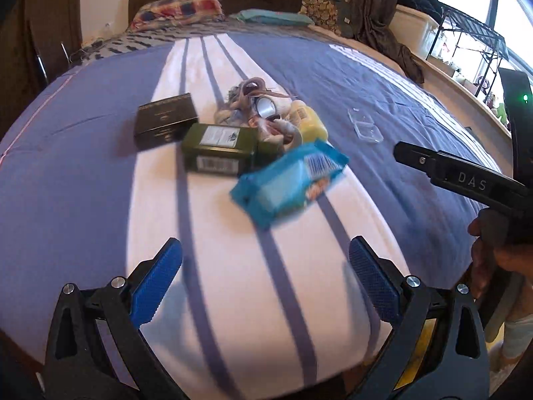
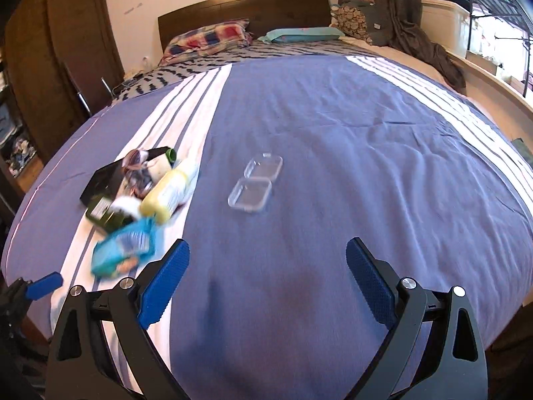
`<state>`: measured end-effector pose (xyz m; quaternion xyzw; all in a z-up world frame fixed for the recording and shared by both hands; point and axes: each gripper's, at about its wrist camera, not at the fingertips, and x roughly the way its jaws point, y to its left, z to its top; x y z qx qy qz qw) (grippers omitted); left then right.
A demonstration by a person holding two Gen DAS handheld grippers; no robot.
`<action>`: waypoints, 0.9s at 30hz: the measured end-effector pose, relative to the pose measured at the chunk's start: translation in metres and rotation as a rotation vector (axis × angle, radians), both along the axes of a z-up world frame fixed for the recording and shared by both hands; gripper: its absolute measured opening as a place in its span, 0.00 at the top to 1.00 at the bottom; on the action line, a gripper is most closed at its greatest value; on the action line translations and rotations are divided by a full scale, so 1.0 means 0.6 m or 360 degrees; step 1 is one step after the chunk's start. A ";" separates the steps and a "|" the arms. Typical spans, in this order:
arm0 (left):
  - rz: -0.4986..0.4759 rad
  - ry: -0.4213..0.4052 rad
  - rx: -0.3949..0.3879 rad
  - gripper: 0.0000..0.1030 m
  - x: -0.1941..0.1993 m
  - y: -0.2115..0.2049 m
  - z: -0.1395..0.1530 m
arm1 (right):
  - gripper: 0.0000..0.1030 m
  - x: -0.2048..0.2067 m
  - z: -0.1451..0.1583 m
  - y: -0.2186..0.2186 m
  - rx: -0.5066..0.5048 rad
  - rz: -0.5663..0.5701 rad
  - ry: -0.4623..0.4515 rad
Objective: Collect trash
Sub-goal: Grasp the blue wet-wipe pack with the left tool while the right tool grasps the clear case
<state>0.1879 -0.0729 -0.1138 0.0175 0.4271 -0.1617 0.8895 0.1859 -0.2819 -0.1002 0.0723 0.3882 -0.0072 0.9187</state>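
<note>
Both tongs, left (image 1: 265,280) and right (image 2: 266,280), hang spread and empty over the bed (image 2: 333,116), where the trash is heaped on the white stripe, blue wrapper (image 1: 289,183) nearest, with a clear tub (image 2: 255,183) lying apart, seemingly awaiting the next pickup.

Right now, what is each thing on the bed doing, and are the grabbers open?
Left gripper: open, empty.
Right gripper: open, empty.
Blue packet: blurred, nearest the left gripper.
Green box: lying flat.
Black box: closed.
Yellow bottle: lying on its side.
Clear case: open, apart from the pile.
</note>
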 end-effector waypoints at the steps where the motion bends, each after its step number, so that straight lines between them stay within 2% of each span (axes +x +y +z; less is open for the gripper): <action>1: -0.0005 0.0011 0.0000 0.08 0.008 -0.003 -0.001 | 0.08 0.011 -0.002 0.001 -0.0007 -0.0003 0.0009; 4: -0.0027 0.0034 0.0017 0.08 0.031 -0.016 -0.009 | 0.08 0.044 -0.009 0.002 -0.0004 -0.0019 0.0039; 10: -0.0094 0.0044 0.0057 0.10 0.063 -0.038 -0.021 | 0.19 0.104 -0.024 0.011 -0.0032 -0.0019 0.0108; 13: -0.0109 0.0043 0.0048 0.18 0.073 -0.043 -0.023 | 0.24 0.125 -0.028 0.015 -0.0069 -0.0023 0.0120; 18: -0.0143 0.0036 0.0058 0.34 0.079 -0.053 -0.020 | 0.49 0.141 -0.031 0.012 -0.0111 -0.0050 0.0125; 20: -0.0165 0.0029 0.0060 0.40 0.074 -0.056 -0.019 | 0.67 0.139 -0.030 0.008 -0.0116 -0.0054 0.0114; 27: -0.0184 0.0007 0.0059 0.52 0.054 -0.058 -0.013 | 0.67 0.111 -0.029 -0.011 -0.0079 -0.0011 0.0087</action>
